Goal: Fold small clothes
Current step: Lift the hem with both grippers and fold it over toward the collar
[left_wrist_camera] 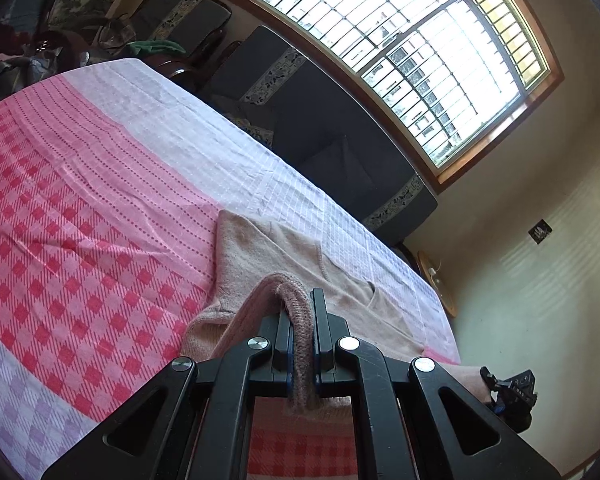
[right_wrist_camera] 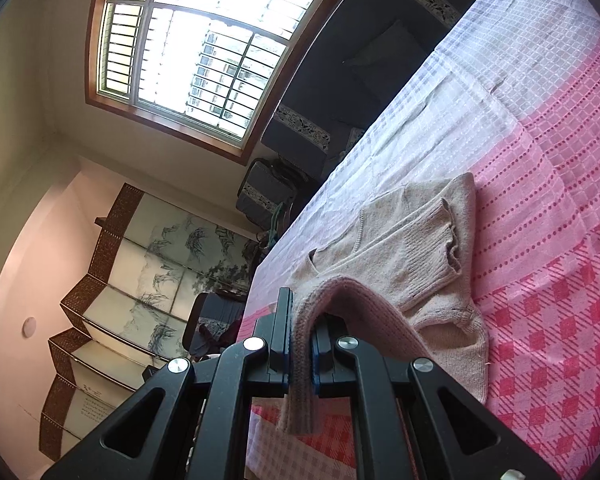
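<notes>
**Both grippers clamped on one pink sweater at the edge of the checked bedspread**

One small pale pink knitted sweater (right_wrist_camera: pixel 416 248) lies on a bed covered by a bedspread (left_wrist_camera: pixel 80 208) with bands of red-and-pink check, dotted pink and white grid. The left gripper (left_wrist_camera: pixel 302 312) has its jaws pressed tight on a ribbed edge of the sweater (left_wrist_camera: pixel 260 256), which drapes over and down between the fingers; the rest of the garment spreads flat ahead of it on the cloth. The right gripper (right_wrist_camera: pixel 302 312) is likewise closed on a ribbed edge, the fabric hanging below its jaws. In the right wrist view one ribbed cuff (right_wrist_camera: pixel 448 236) lies folded across the body of the sweater, and a V-shaped neck opening shows near the far side. The tip of the right gripper (left_wrist_camera: pixel 512 392) appears at the lower right of the left wrist view, just past the sweater's edge.

Nothing else rests on the bedspread around the garment. Beyond the bed stands a row of dark cushioned seats (left_wrist_camera: pixel 332 136) with patterned trim; at least three seat cushions are visible. Behind them is one large barred window (left_wrist_camera: pixel 400 48) in a wooden frame. One folding screen (right_wrist_camera: pixel 148 272) painted with bamboo stands by the wall. A green cloth (left_wrist_camera: pixel 156 46) lies on furniture past the far end of the bed.
</notes>
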`<state>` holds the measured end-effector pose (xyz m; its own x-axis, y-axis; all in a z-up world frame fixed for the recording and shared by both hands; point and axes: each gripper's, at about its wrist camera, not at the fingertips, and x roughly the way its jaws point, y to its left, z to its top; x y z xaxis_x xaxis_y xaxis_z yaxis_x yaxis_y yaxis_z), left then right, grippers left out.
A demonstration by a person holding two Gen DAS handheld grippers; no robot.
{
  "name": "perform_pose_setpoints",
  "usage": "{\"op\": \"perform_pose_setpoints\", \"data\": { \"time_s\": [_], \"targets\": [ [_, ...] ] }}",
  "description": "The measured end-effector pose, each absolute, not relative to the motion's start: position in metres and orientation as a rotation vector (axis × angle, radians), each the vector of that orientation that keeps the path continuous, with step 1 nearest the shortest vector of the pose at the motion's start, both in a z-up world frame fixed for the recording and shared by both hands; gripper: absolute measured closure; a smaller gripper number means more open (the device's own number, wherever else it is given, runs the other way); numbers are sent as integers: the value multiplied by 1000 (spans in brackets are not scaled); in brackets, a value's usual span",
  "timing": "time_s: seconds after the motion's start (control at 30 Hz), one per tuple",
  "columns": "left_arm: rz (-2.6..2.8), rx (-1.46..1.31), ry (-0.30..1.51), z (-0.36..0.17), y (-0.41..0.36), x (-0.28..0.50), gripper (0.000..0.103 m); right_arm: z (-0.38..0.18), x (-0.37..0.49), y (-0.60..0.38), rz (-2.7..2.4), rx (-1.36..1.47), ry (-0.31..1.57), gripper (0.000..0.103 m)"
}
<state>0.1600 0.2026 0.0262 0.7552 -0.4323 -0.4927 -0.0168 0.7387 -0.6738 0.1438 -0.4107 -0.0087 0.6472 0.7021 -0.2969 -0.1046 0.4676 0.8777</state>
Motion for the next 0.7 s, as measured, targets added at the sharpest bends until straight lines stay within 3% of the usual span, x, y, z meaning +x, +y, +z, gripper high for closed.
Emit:
{"op": "perform_pose_setpoints", "data": {
  "time_s": [0.7],
  "targets": [
    [-183,-654,762,-2,190,245,97,-44,213,-409,480,994,786,95]
  ]
}}
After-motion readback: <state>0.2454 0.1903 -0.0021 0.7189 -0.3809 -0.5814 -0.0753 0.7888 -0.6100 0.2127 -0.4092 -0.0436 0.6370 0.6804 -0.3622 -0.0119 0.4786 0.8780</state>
